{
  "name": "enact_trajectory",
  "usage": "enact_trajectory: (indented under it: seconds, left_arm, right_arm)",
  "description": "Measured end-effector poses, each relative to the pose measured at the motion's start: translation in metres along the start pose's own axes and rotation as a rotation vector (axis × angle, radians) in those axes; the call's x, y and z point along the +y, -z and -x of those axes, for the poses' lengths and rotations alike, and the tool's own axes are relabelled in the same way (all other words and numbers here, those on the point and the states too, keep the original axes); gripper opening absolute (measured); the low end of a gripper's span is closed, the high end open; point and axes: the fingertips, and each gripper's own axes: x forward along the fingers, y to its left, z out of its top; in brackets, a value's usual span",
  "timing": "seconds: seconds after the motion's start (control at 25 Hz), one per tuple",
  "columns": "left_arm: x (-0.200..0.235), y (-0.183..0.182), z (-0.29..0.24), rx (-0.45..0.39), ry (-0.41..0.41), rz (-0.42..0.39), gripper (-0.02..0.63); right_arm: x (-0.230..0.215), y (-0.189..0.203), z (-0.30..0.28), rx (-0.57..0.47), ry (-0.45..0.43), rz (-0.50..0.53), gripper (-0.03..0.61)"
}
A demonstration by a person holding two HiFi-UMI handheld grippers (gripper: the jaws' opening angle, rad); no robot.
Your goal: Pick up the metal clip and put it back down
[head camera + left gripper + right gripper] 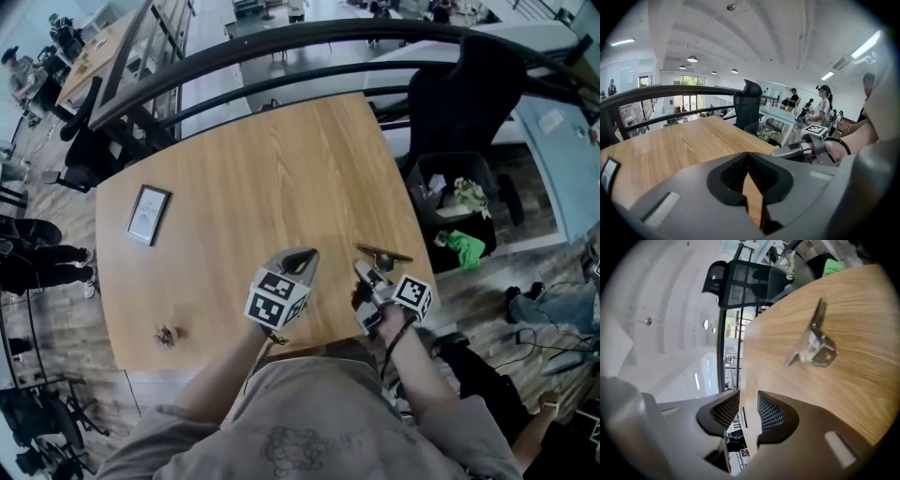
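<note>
The metal clip point(382, 253) lies on the wooden table point(244, 187) near its right front corner, free of both grippers. In the right gripper view the clip point(813, 345) rests on the wood well ahead of the jaws, its long handle pointing away. My right gripper point(362, 273) hovers just behind it; its jaws point(748, 397) stand open with a clear gap and nothing between them. My left gripper point(304, 256) sits to the left of the clip, over the table's front edge. Its jaws point(748, 157) meet at the tips, shut and empty.
A small framed card point(148, 214) lies at the table's left side, and a tiny brown object point(167, 333) sits near the front left corner. A black bin point(455, 211) with rubbish and a black chair point(469, 94) stand to the right. A dark railing point(281, 47) curves behind the table.
</note>
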Motion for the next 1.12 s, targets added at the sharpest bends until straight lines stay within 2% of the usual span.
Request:
enact_trajectory:
  seconds: [0.16,0.32,0.44,0.56,0.68,0.88,1.12]
  left_arm:
    - [0.020,-0.008,0.029,-0.038,-0.051,0.004,0.002]
    - [0.038,-0.021,0.062,-0.090,-0.107,0.002,0.002]
    - [0.053,-0.032,0.090,-0.135,-0.149,-0.003,0.002]
    - [0.067,-0.043,0.115,-0.177,-0.186,-0.018,0.002]
    - [0.077,-0.057,0.143,-0.223,-0.230,-0.031,0.002]
    - [0.084,-0.079,0.193,-0.299,-0.301,-0.075,0.002]
    - [0.087,-0.085,0.242,-0.355,-0.362,-0.129,0.002]
  right_arm:
    - [0.067,0.015,-0.014,0.060,-0.088,0.207,0.112]
    - [0.127,0.029,-0.018,0.078,-0.111,0.404,0.087]
    - [0.193,0.050,-0.025,0.097,-0.268,0.688,0.066]
    - [0.238,0.070,-0.022,0.081,-0.278,0.968,0.052]
    - [0.272,0.087,-0.017,0.044,-0.276,1.165,0.040]
    - [0.314,0.112,-0.007,-0.028,-0.291,1.389,0.035]
    - [0.348,0.143,0.006,-0.100,-0.328,1.541,0.035]
